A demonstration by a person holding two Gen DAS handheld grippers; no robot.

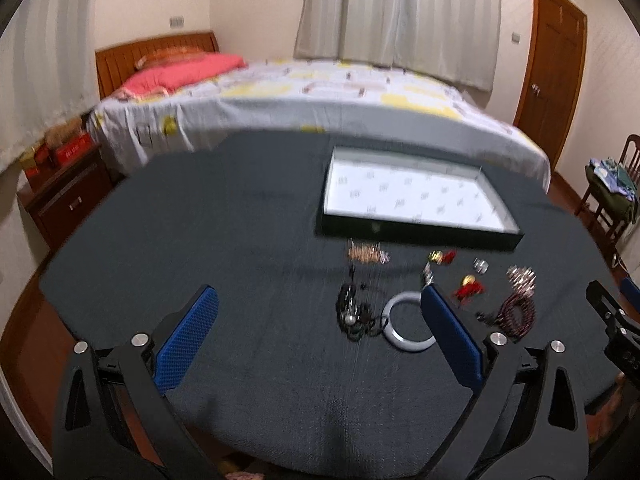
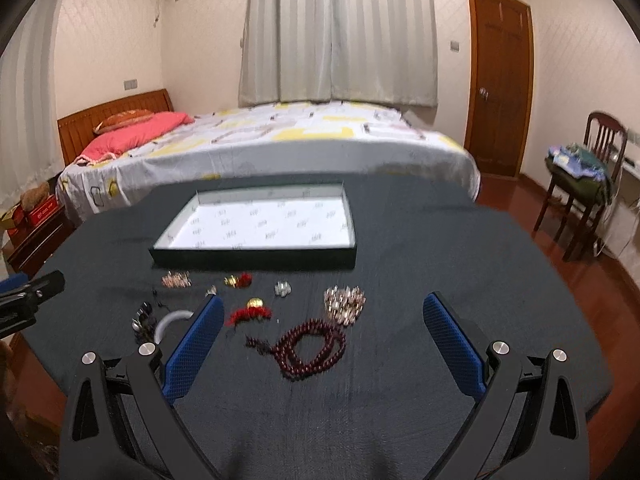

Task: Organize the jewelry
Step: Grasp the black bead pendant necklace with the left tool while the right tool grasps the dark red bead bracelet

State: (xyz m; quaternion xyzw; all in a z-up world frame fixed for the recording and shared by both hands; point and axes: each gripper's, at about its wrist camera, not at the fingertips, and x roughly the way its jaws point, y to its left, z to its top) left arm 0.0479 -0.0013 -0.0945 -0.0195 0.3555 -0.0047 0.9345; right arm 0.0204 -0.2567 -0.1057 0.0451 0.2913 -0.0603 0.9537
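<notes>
A shallow black tray (image 1: 416, 234) (image 2: 256, 261) with a white printed lining sits on the dark table. Jewelry lies in front of it: a dark red bead necklace (image 2: 310, 348) (image 1: 518, 314), a white bangle (image 1: 404, 340) (image 2: 170, 318), a dark beaded piece (image 1: 354, 314) (image 2: 144, 322), red tassel pieces (image 2: 248, 314) (image 1: 468, 290), a pale bead bracelet (image 2: 344, 304) (image 1: 520, 276), a pinkish chain (image 1: 366, 254) (image 2: 176, 279) and a small silver piece (image 2: 282, 288) (image 1: 481, 265). My left gripper (image 1: 320, 300) is open and empty above the table. My right gripper (image 2: 322, 308) is open and empty above the necklace.
The round table (image 1: 240, 220) has a dark cloth. A bed (image 1: 320, 92) stands behind it, a nightstand (image 1: 68, 196) at the left, a chair (image 2: 584, 184) with clothes and a wooden door (image 2: 500, 92) at the right.
</notes>
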